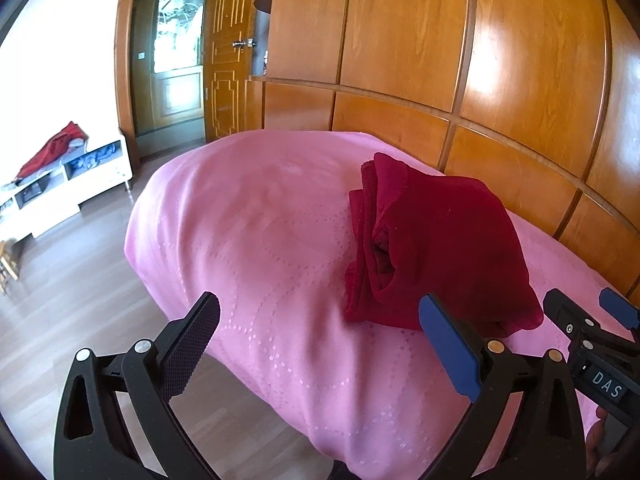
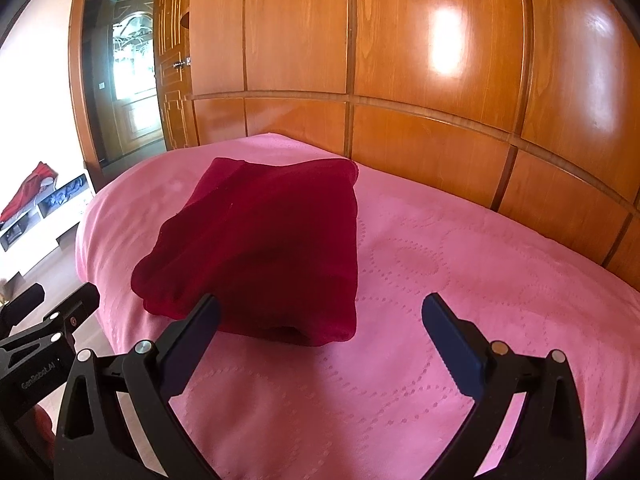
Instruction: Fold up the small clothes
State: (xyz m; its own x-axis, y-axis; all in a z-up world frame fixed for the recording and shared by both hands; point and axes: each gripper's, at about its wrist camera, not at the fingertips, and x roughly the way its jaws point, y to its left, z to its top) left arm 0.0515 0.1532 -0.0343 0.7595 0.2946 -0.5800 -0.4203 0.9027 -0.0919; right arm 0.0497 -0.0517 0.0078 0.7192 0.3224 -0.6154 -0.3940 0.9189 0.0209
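A dark red garment [image 1: 436, 248] lies folded into a compact bundle on the pink bedspread [image 1: 256, 240]. It also shows in the right wrist view [image 2: 272, 248]. My left gripper [image 1: 320, 320] is open and empty, just in front and to the left of the bundle. My right gripper [image 2: 320, 316] is open and empty, with its left finger at the bundle's near edge. The right gripper shows at the right edge of the left wrist view [image 1: 588, 312], and the left gripper at the left edge of the right wrist view [image 2: 60, 304].
A wooden panelled wardrobe [image 1: 460, 60] stands right behind the bed. A wooden door [image 1: 228, 52] is open at the back left. A white low cabinet [image 1: 60, 184] with a red cloth [image 1: 52, 152] on it stands on the wooden floor [image 1: 72, 288] to the left.
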